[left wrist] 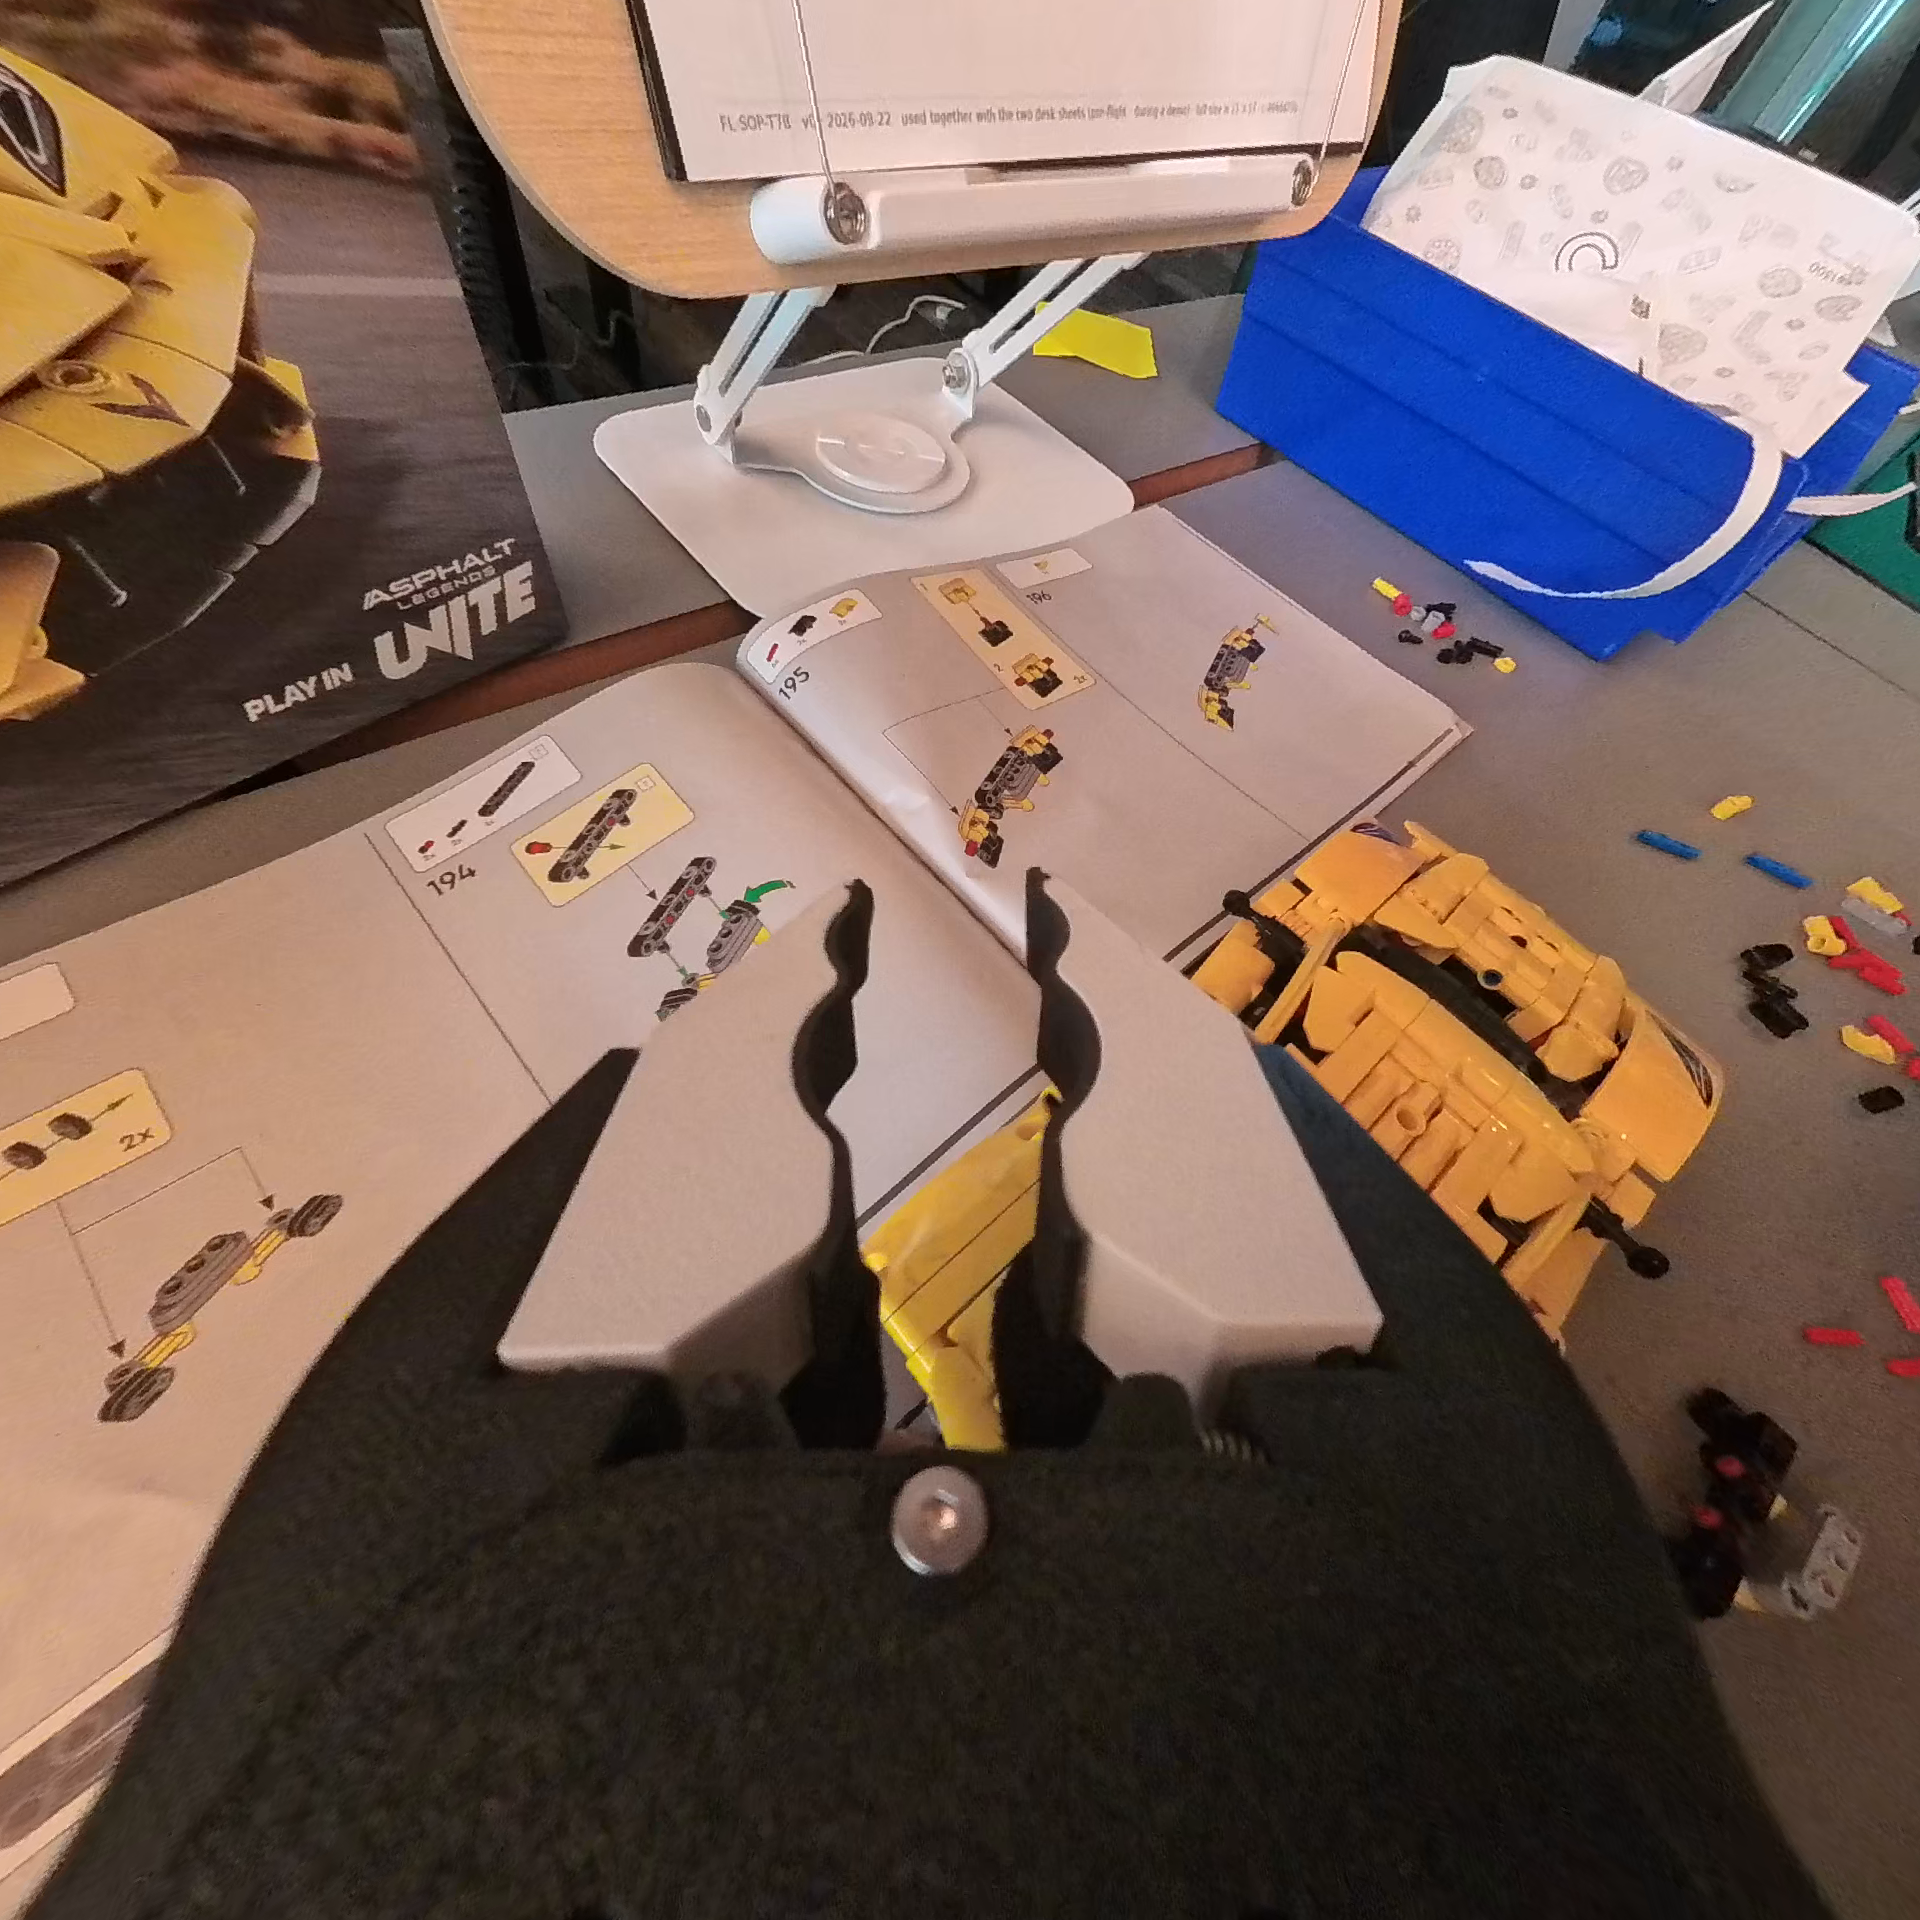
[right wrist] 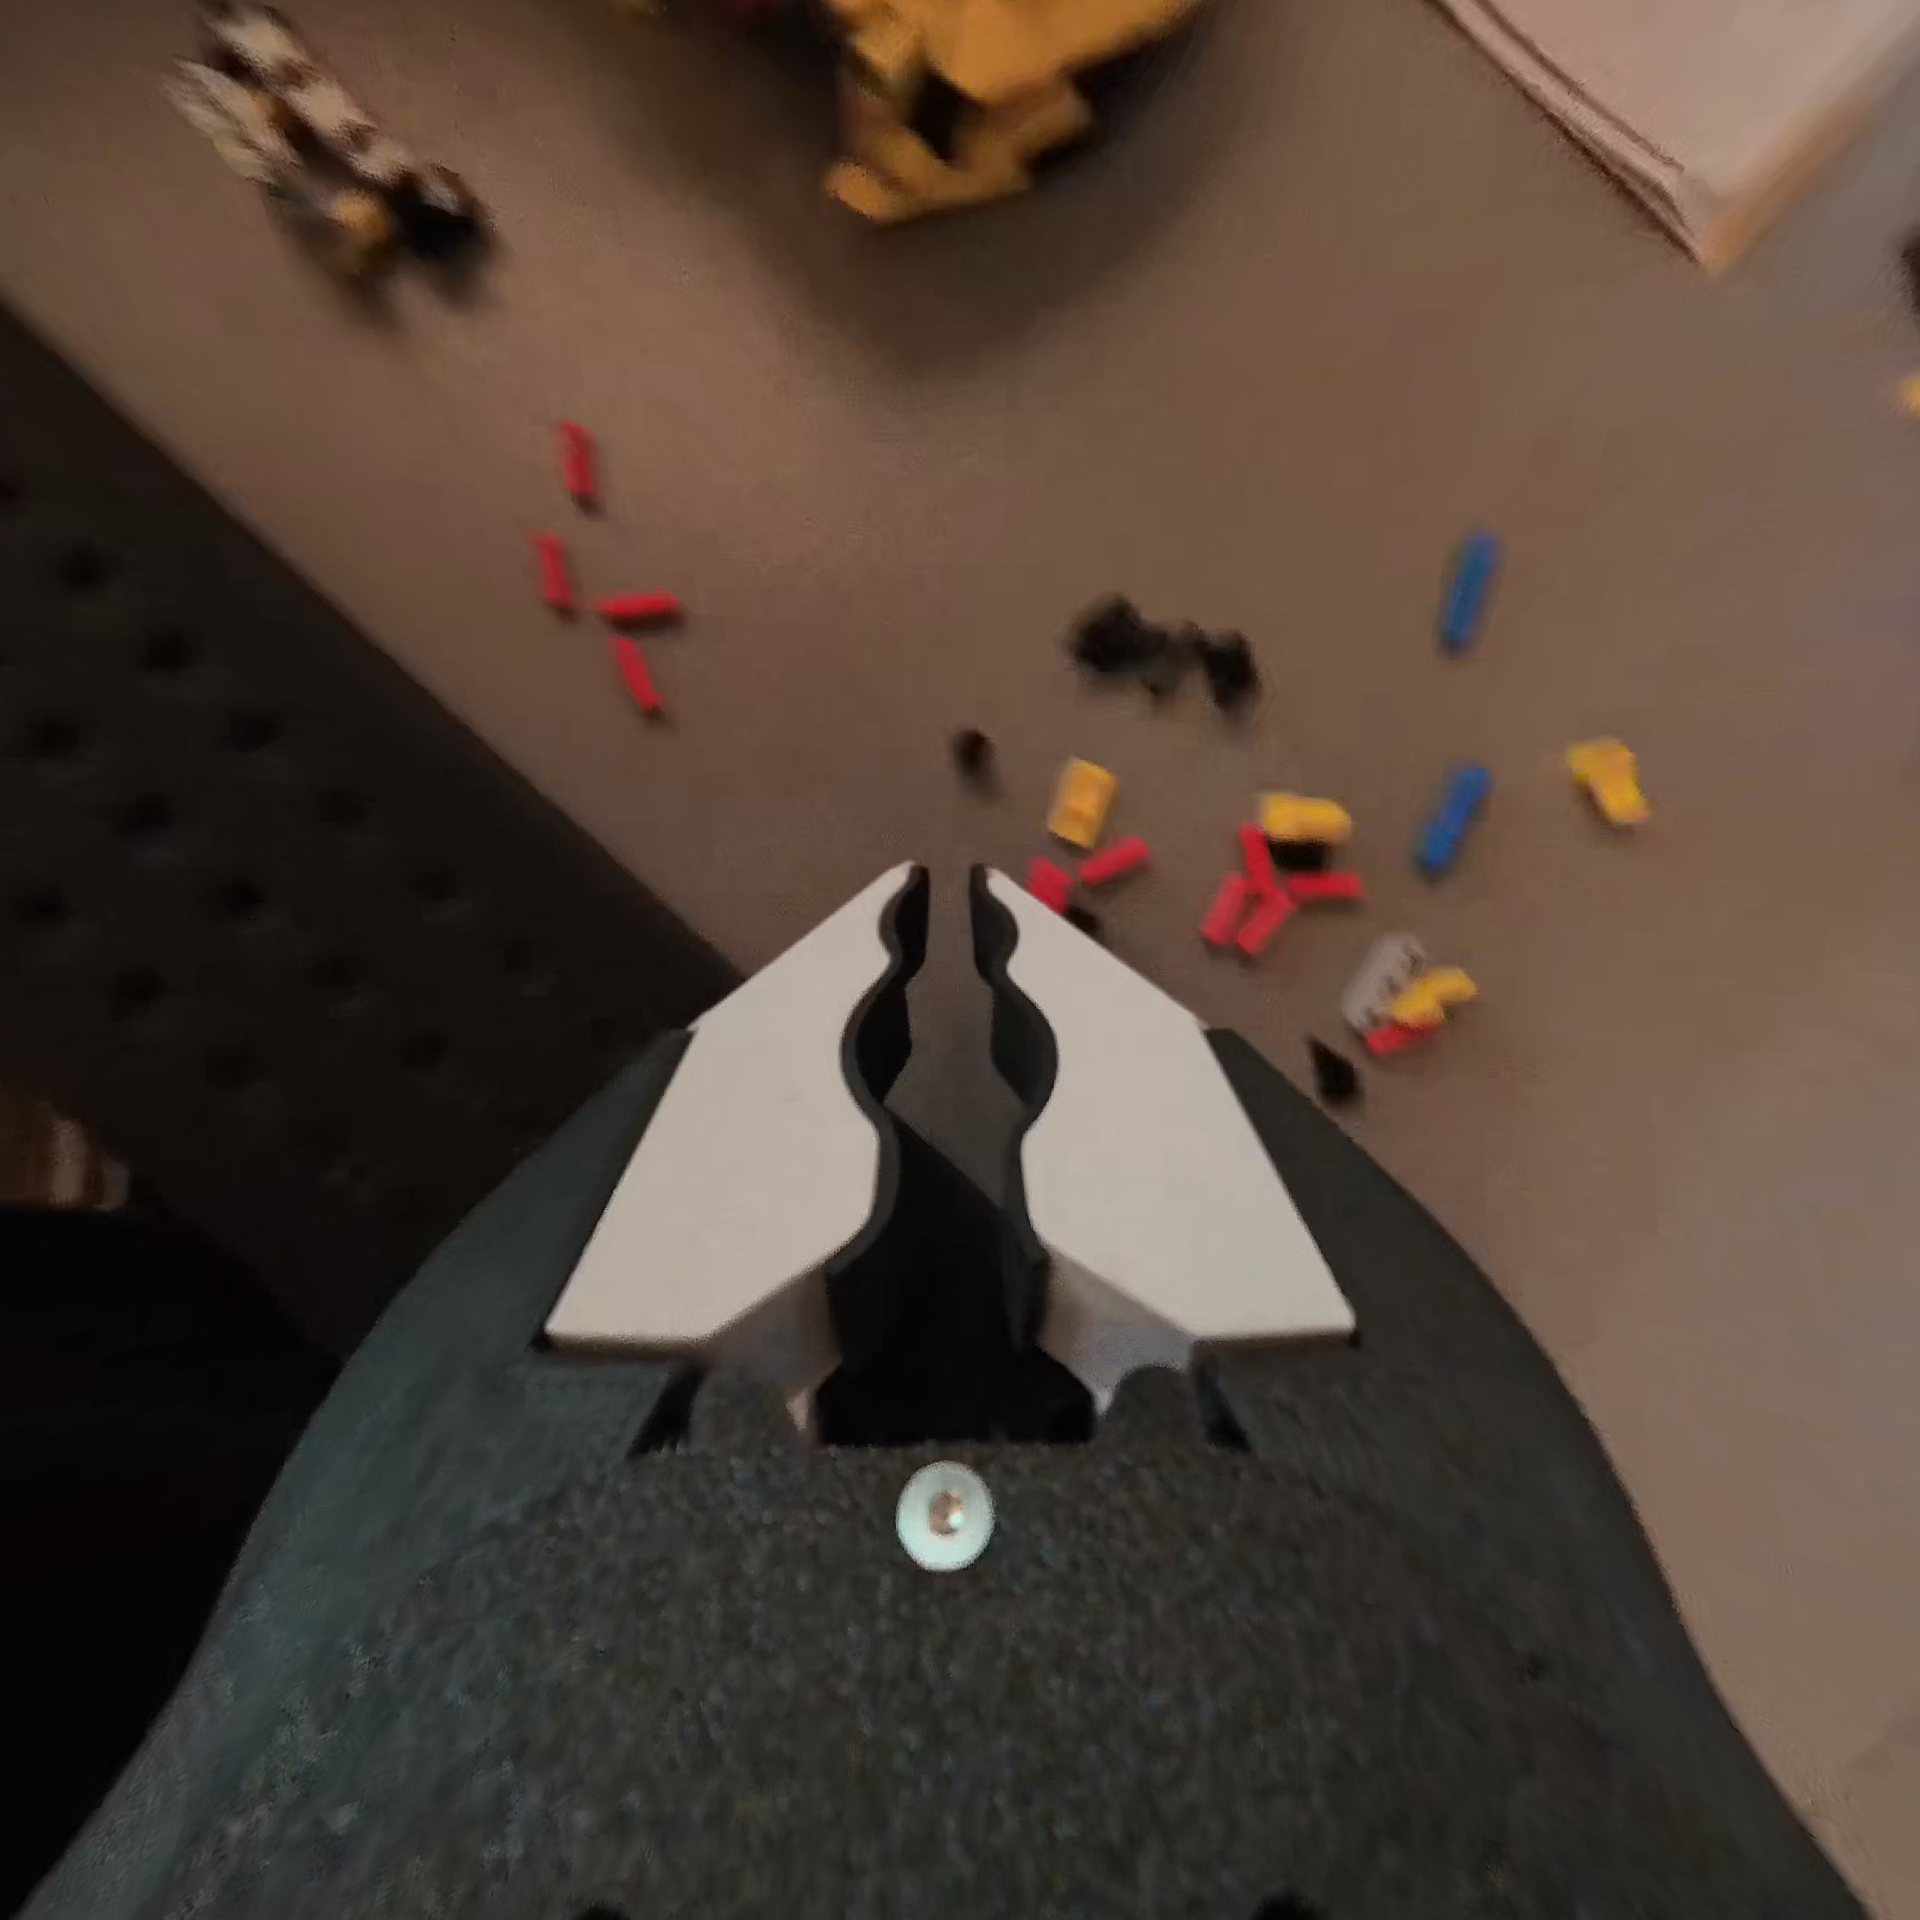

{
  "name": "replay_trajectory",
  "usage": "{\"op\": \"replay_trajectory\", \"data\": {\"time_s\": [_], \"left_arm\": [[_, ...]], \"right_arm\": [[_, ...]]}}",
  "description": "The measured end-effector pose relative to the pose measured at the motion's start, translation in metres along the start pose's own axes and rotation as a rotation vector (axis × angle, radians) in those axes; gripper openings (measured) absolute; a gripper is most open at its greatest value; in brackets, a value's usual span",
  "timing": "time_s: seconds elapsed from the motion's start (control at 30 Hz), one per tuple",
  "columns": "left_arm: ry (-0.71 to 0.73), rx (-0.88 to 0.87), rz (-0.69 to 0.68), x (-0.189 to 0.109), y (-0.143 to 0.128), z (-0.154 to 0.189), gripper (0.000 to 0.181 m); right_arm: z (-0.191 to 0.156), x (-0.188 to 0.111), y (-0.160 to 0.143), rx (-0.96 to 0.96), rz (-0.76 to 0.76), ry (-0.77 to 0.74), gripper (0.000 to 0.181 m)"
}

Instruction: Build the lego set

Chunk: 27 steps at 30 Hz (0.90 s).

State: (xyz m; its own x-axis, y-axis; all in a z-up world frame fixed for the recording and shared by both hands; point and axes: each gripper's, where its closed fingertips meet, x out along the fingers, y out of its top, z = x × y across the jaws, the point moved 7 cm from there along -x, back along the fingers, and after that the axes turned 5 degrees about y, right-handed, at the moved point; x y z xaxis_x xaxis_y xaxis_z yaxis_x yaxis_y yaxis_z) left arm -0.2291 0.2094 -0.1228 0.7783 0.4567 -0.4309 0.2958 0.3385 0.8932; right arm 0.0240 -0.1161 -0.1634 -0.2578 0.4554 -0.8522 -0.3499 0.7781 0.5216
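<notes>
Left gripper (left wrist: 948, 894) hangs released over the instruction booklet (left wrist: 644, 831); right gripper (right wrist: 948, 878), slightly parted and empty, hovers by red pins (right wrist: 1262, 899) at frame centre.

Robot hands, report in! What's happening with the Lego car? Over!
Left gripper open, empty. Right gripper nearly closed, empty, over loose pieces. Yellow car on table, unheld. Nothing blocking.

The left wrist view looks forward and down from above the bench (left wrist: 1621, 790), across the open instruction booklet (left wrist: 644, 831) toward the document stand (left wrist: 862, 457). The right wrist view faces steeply down, close to the bench, and is blurred. Both views share the yellow model (left wrist: 1455, 1049) (right wrist: 966, 114) and the loose pieces (left wrist: 1860, 956) (right wrist: 1278, 883) scattered beside it.
</notes>
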Motion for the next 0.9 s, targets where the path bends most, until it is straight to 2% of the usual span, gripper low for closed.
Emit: {"op": "replay_trajectory", "data": {"time_s": [0.1, 0.37, 0.5, 0.73, 0.9], "left_arm": [[0.001, 0.007, -0.001, 0.0, 0.0, 0.001, 0.029], [0.005, 0.005, -0.003, 0.001, 0.0, 0.0, 0.029], [0.007, 0.008, -0.002, 0.0, 0.0, 0.0, 0.029], [0.008, 0.006, -0.005, 0.001, -0.001, -0.001, 0.029], [0.009, 0.008, -0.006, 0.001, -0.001, -0.001, 0.029]], "right_arm": [[0.015, 0.0, -0.009, 0.075, 0.002, -0.044, 0.008], [0.027, 0.012, -0.004, 0.097, 0.014, -0.096, 0.006], [0.033, 0.016, -0.003, 0.152, 0.009, -0.057, 0.007], [0.034, 0.019, -0.003, 0.093, -0.033, -0.1, 0.003], [0.036, 0.019, -0.003, 0.078, -0.041, -0.129, 0.008]]}}
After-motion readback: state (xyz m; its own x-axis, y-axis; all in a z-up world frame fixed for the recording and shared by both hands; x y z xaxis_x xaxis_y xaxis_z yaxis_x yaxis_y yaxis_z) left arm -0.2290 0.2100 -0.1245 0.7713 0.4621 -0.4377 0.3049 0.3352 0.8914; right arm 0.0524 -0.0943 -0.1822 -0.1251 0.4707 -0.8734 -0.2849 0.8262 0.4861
